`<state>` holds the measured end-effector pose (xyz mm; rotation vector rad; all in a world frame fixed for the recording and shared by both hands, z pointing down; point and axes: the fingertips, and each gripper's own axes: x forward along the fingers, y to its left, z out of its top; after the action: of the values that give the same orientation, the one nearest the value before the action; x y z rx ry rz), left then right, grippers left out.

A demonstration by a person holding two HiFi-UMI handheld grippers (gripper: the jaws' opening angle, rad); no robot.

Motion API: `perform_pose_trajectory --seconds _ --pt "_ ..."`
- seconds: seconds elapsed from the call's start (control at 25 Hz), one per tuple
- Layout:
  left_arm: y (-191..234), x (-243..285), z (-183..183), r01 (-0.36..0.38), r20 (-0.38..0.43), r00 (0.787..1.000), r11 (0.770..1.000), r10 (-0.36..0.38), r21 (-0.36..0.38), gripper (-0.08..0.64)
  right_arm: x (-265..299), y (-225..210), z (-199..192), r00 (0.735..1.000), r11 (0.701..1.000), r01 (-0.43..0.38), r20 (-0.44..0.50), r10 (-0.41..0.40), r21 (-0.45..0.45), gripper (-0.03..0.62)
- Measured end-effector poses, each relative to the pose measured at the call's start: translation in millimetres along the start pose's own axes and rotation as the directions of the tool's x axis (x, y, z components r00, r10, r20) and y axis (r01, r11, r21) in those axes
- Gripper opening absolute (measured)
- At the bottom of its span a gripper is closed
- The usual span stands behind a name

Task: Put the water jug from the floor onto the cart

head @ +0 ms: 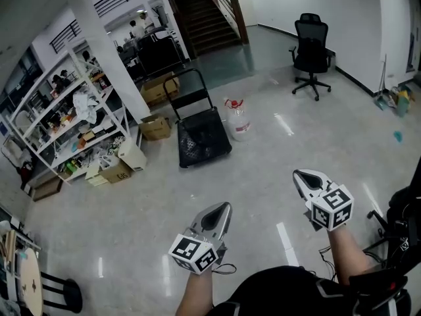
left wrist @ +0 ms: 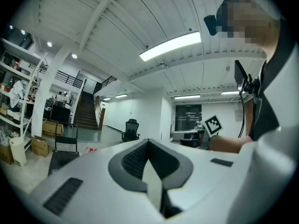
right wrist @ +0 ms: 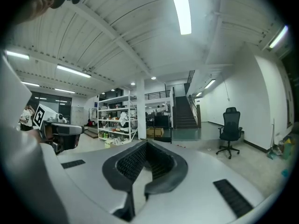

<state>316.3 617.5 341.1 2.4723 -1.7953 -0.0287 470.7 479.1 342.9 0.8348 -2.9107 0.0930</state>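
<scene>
Clear plastic water jug (head: 238, 120) with red cap: upright on the grey floor, long axis vertical, neck up, just beside the black folding-handle platform cart (head: 201, 141), at its 3 o'clock. Left gripper (head: 222, 210) and right gripper (head: 302, 176): jaws fully together, nothing between them, well apart from the jug.

Ahead of the person's torso (head: 284, 292), the left gripper (head: 216, 217) and the right gripper (head: 312, 180) are pointing forward, roughly level, side by side, each with jaws closed together on nothing.

No readable text; the print on the cardboard box (head: 118, 171) is too small to tell
</scene>
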Motion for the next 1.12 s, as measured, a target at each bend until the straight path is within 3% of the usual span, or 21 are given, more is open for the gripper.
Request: perform_pose_trajectory --seconds 0.24,0.64,0.92,1.12 --pt "16.5 -17.7 1.2 0.008 0.005 1.000 1.000 -0.008 0.009 0.001 13.2 23.8 4.5 1.000 1.000 -0.009 0.020 0.009 0.008 0.000" --pt "50.2 -24.3 -14.1 0.065 -0.017 0.998 0.998 -0.066 -0.024 0.000 33.1 39.2 -8.0 0.998 0.996 0.069 -0.001 -0.069 0.056 0.000" --pt "71.8 19.3 -14.4 0.044 -0.035 0.998 0.999 -0.045 -0.022 0.000 64.3 7.0 -9.1 0.999 0.998 0.038 -0.004 -0.038 0.044 0.000" --pt "100.1 80.9 -3.6 0.018 -0.056 0.998 1.000 -0.019 -0.014 0.001 111.6 -43.9 2.2 1.000 0.998 -0.003 0.022 0.002 0.056 0.000"
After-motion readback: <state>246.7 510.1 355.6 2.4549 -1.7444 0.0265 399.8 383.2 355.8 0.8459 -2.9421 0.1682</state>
